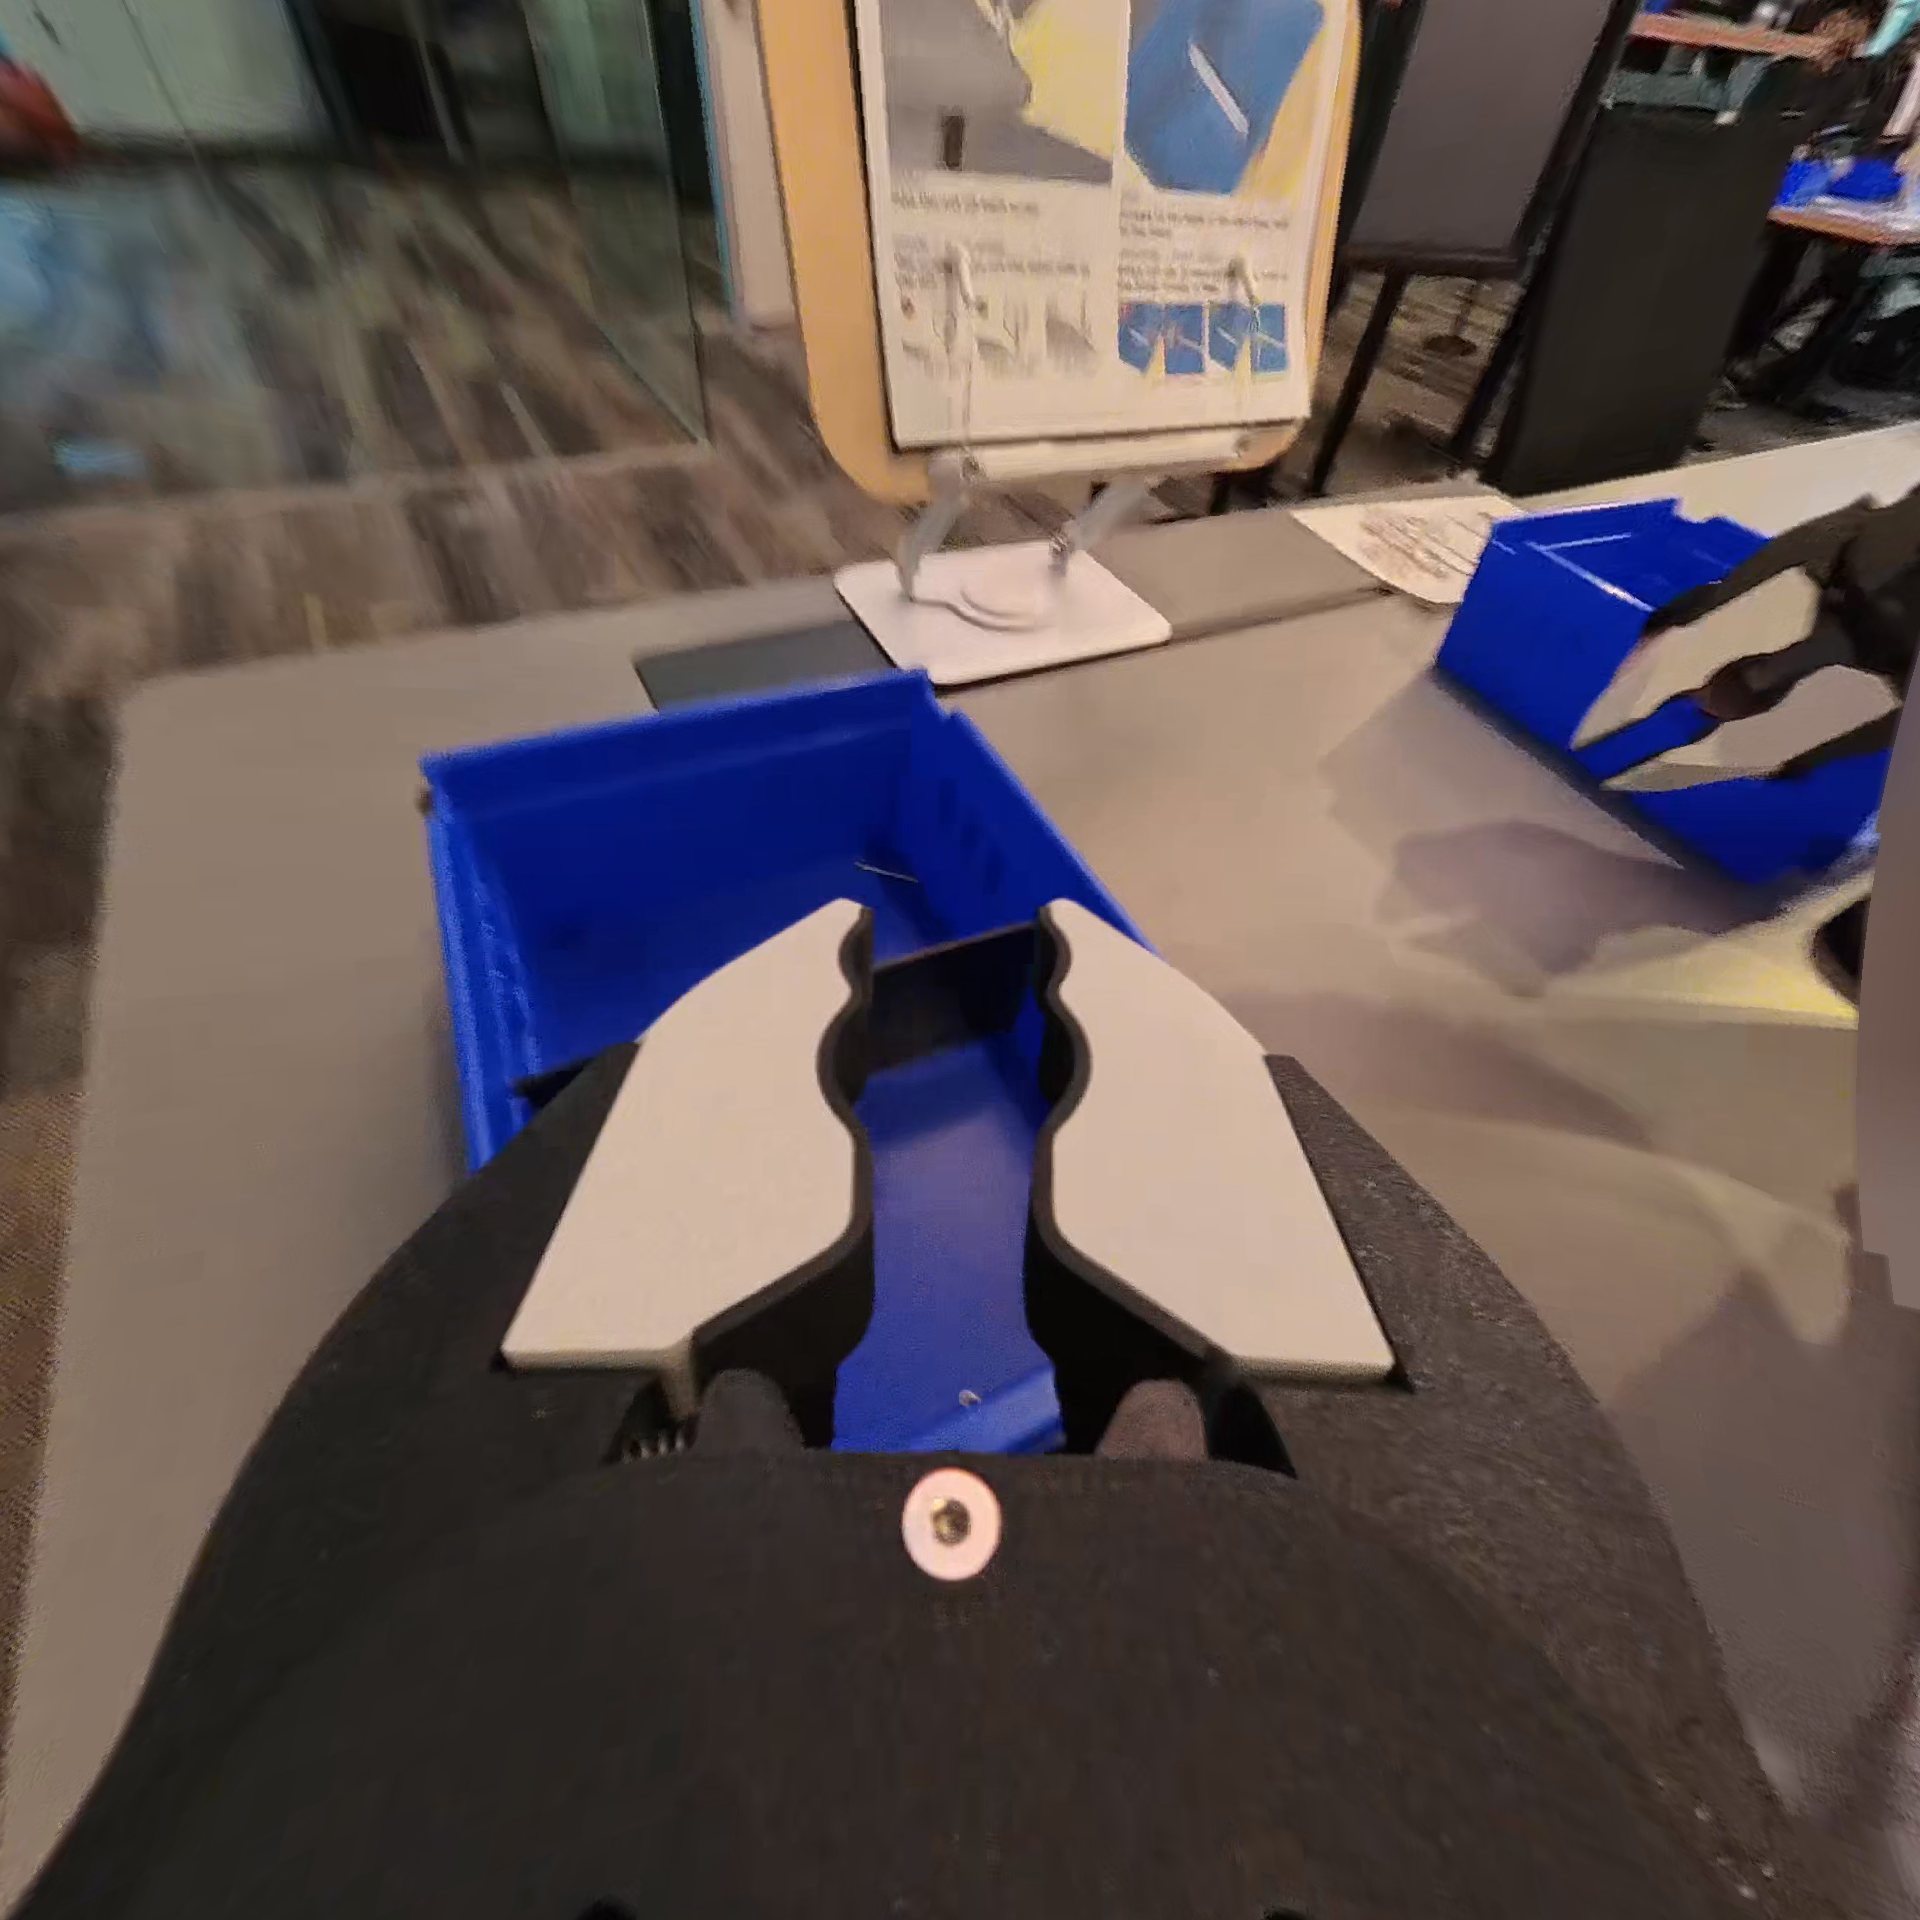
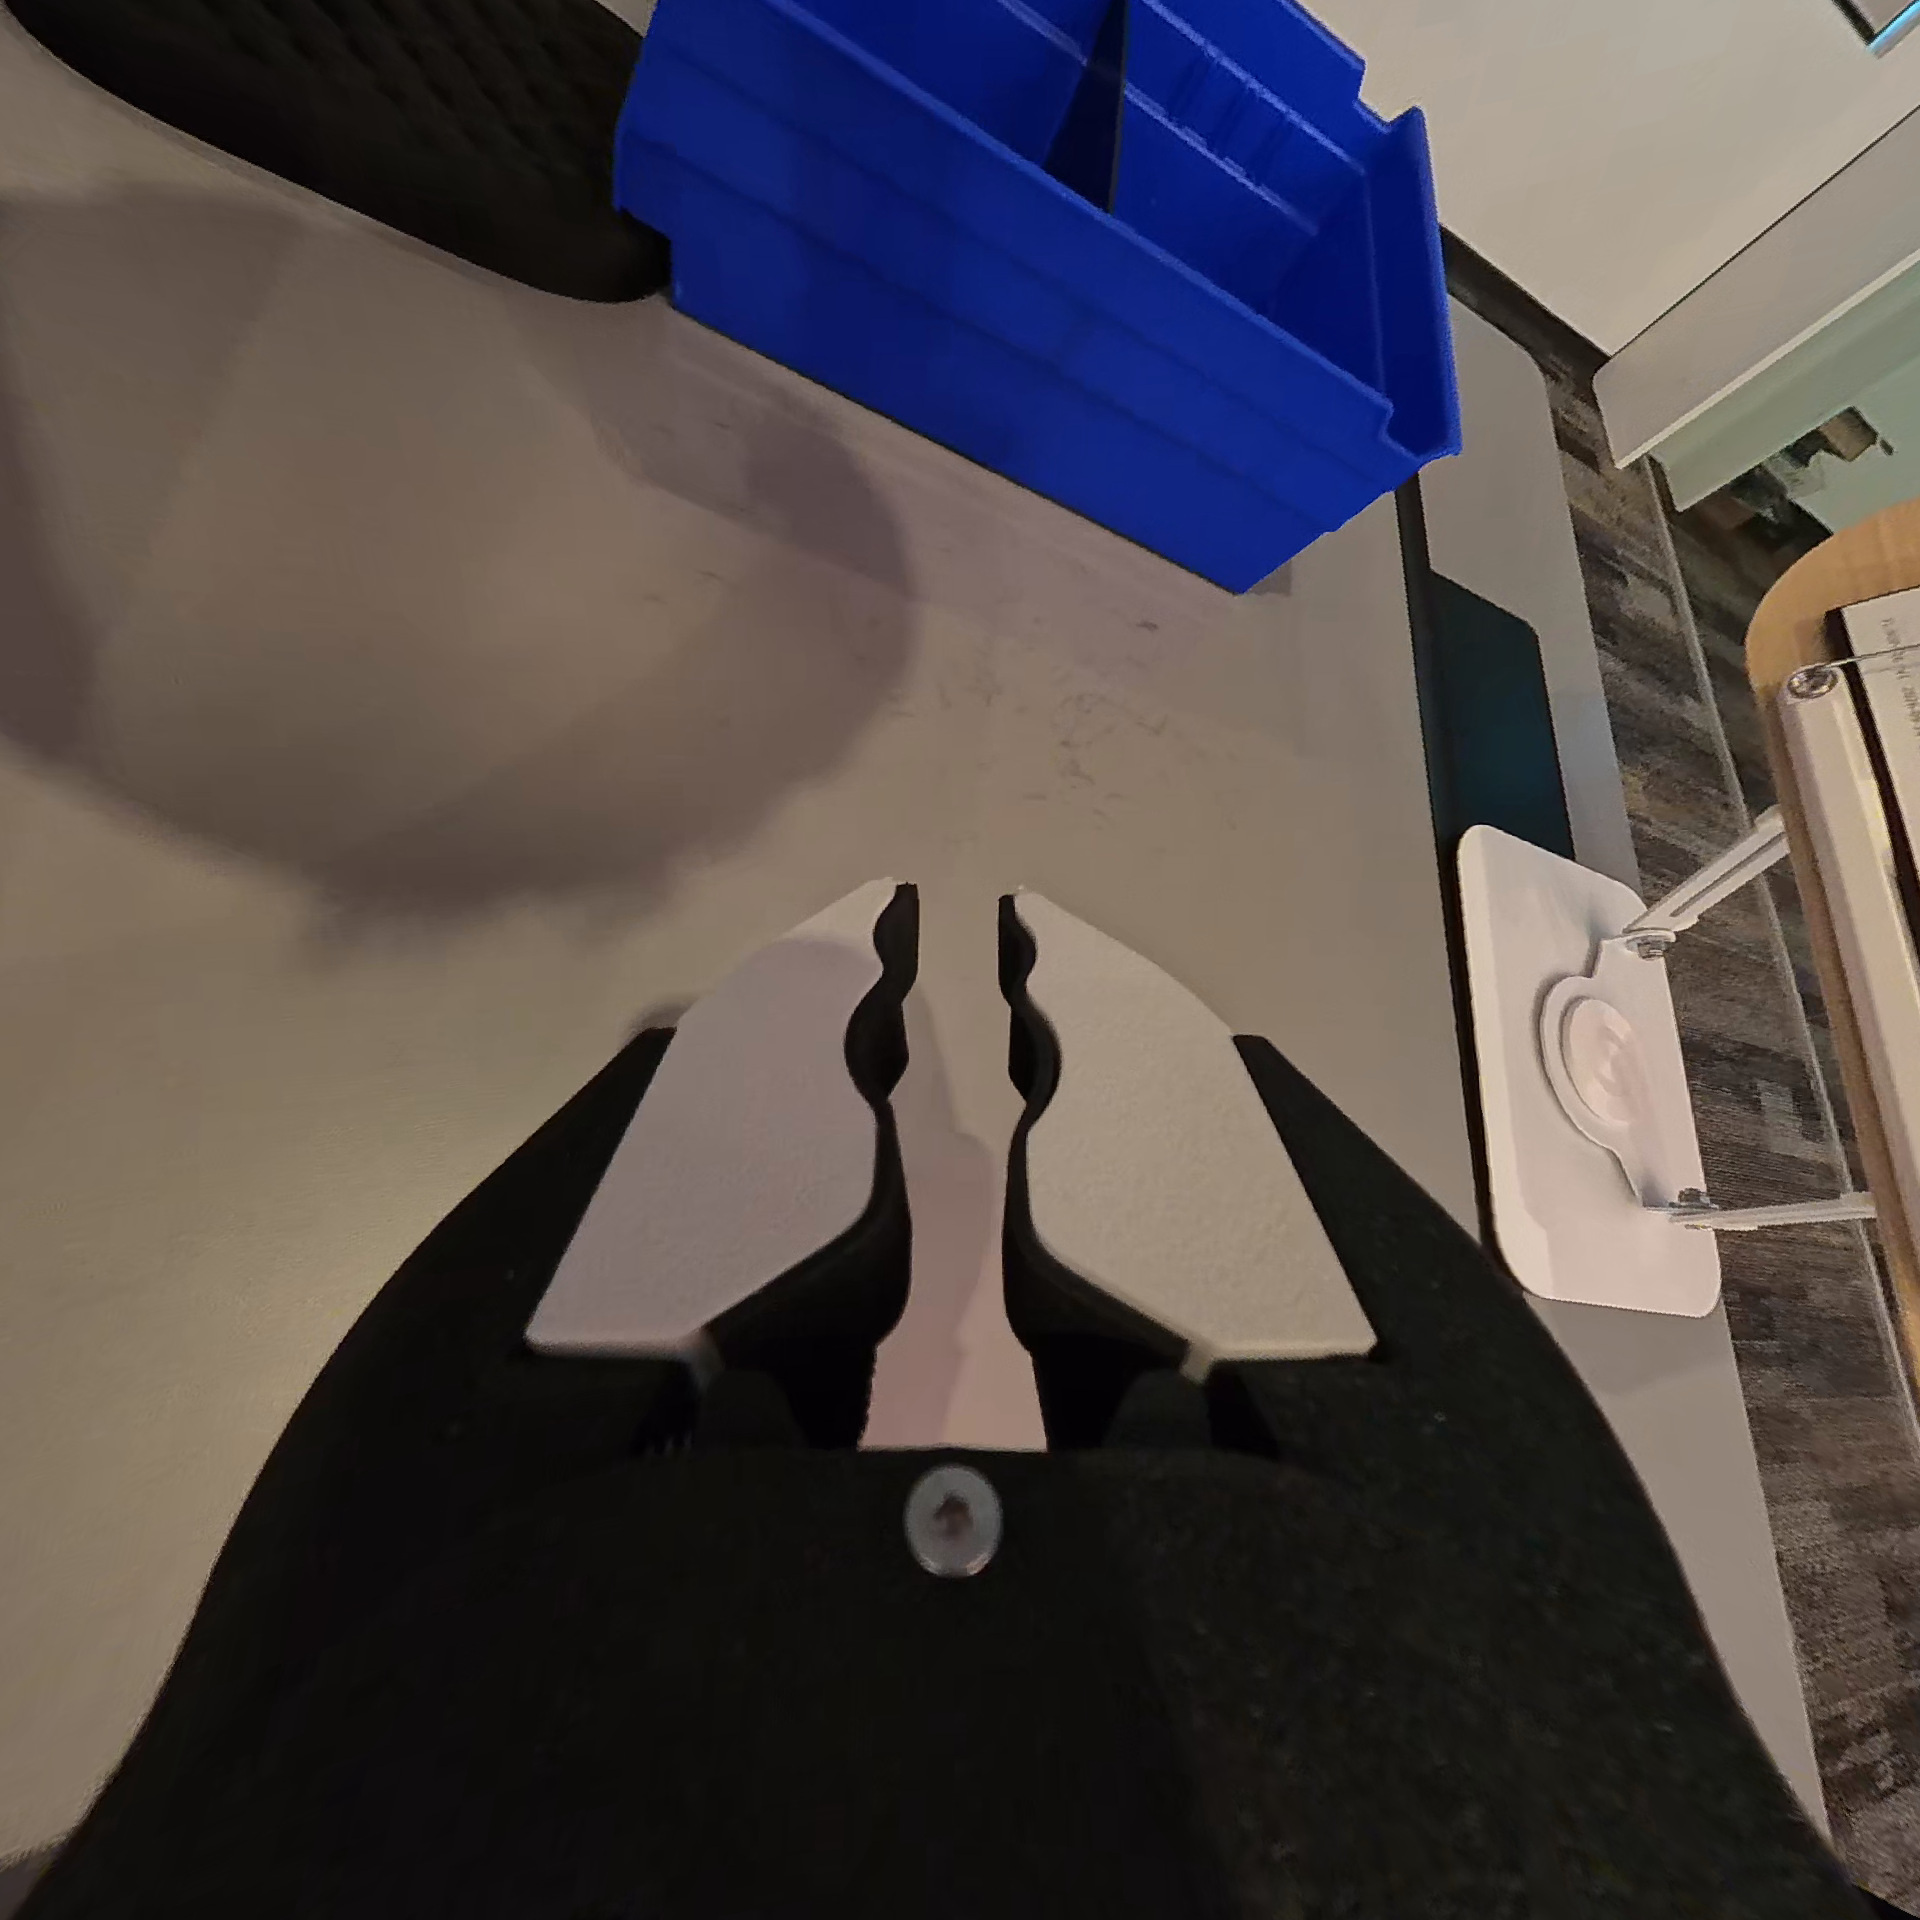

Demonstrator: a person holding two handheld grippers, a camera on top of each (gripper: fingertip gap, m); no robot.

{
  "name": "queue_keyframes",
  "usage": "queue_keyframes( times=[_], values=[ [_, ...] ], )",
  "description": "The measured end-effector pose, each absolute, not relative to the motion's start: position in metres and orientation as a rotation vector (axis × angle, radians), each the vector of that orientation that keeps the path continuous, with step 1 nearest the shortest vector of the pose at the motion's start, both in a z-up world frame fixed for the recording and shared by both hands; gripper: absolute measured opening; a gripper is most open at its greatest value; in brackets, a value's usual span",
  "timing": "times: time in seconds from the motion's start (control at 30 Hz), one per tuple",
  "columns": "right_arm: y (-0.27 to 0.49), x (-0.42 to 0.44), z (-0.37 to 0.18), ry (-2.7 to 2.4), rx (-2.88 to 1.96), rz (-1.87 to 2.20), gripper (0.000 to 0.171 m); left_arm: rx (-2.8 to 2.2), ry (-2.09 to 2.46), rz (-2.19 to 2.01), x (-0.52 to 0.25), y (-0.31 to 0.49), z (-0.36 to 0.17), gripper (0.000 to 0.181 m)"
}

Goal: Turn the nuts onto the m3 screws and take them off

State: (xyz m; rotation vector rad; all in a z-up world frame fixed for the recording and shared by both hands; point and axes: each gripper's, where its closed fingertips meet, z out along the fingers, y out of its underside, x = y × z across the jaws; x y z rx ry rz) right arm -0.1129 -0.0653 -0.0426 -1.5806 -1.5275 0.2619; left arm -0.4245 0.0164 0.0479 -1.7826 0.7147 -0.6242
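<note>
The left gripper (image 1: 951, 914), jaws parted and empty, hangs over the divided blue bin (image 1: 665, 831). A tiny nut-like speck (image 1: 968, 1397) lies at its 6 o'clock. The right gripper (image 2: 958, 894), narrowly parted, holds nothing over the table (image 2: 416, 935). Judged step: fetching hardware; next needs a precise descent and pinch.

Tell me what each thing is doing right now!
left gripper: open, empty, over the near bin.
right gripper: open, empty, above bare table.
near blue bin: upright, dark divider inside.
far blue bin: upright on the table.
instruction board: standing.
</note>
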Motion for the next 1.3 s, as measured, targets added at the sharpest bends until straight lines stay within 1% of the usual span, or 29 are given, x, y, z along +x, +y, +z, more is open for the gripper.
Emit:
queue_keyframes(
  times=[0.07,0.13,0.2,0.23,0.27,0.3,0.33,0.43,0.5,0.6,0.7,0.77,0.8,0.83,0.9,0.93,0.97,1.0,1.1,1.3],
  values=[
    [-0.065,-0.113,-0.04,-1.52,-1.575,0.269,0.014,-1.704,0.696,-0.54,-0.428,0.021,0.049,0.038],
    [-0.066,-0.114,-0.04,-1.516,-1.571,0.282,0.014,-1.661,0.714,-0.563,-0.424,0.021,0.043,0.033],
    [-0.066,-0.114,-0.041,-1.52,-1.575,0.283,0.014,-1.662,0.787,-0.65,-0.417,0.018,0.037,0.027],
    [-0.066,-0.114,-0.043,-1.523,-1.577,0.281,0.014,-1.661,0.823,-0.687,-0.414,0.017,0.038,0.021],
    [-0.066,-0.115,-0.043,-1.525,-1.576,0.28,0.014,-1.635,0.837,-0.722,-0.413,0.018,0.044,0.015],
    [-0.066,-0.115,-0.044,-1.528,-1.577,0.281,0.014,-1.576,0.854,-0.761,-0.413,0.017,0.054,0.003],
    [-0.066,-0.115,-0.044,-1.528,-1.578,0.279,0.014,-1.5,0.878,-0.791,-0.411,0.015,0.066,0.0],
    [-0.066,-0.115,-0.045,-1.527,-1.583,0.277,0.014,-1.338,0.924,-0.735,-0.415,0.016,0.087,0.0],
    [-0.065,-0.114,-0.045,-1.526,-1.584,0.273,0.014,-1.337,0.994,-0.64,-0.416,0.017,0.084,0.0],
    [-0.064,-0.114,-0.046,-1.526,-1.589,0.276,0.014,-1.3,1.028,-0.642,-0.412,0.01,0.087,0.0],
    [-0.064,-0.115,-0.048,-1.529,-1.593,0.275,0.014,-1.142,0.896,-0.713,-0.412,0.002,0.116,0.0],
    [-0.065,-0.115,-0.048,-1.532,-1.593,0.272,0.014,-1.101,0.789,-0.664,-0.42,0.004,0.134,0.0],
    [-0.065,-0.114,-0.048,-1.533,-1.592,0.27,0.014,-1.091,0.79,-0.655,-0.42,0.003,0.141,0.002],
    [-0.065,-0.114,-0.047,-1.532,-1.592,0.266,0.014,-1.086,0.788,-0.66,-0.42,0.0,0.15,0.01],
    [-0.065,-0.114,-0.045,-1.528,-1.586,0.266,0.014,-1.096,0.766,-0.679,-0.419,-0.005,0.169,0.032],
    [-0.066,-0.114,-0.044,-1.527,-1.581,0.267,0.014,-1.109,0.789,-0.685,-0.417,-0.007,0.174,0.034],
    [-0.066,-0.115,-0.043,-1.528,-1.577,0.269,0.014,-1.112,0.807,-0.652,-0.419,-0.007,0.177,0.024],
    [-0.067,-0.115,-0.042,-1.53,-1.574,0.272,0.014,-1.073,0.825,-0.618,-0.422,-0.01,0.181,0.0],
    [-0.068,-0.115,-0.042,-1.534,-1.571,0.272,0.014,-1.002,0.877,-0.515,-0.423,-0.012,0.183,0.0],
    [-0.069,-0.116,-0.039,-1.536,-1.563,0.265,0.014,-1.068,1.014,-0.511,-0.414,-0.006,0.159,0.0]
  ],
)
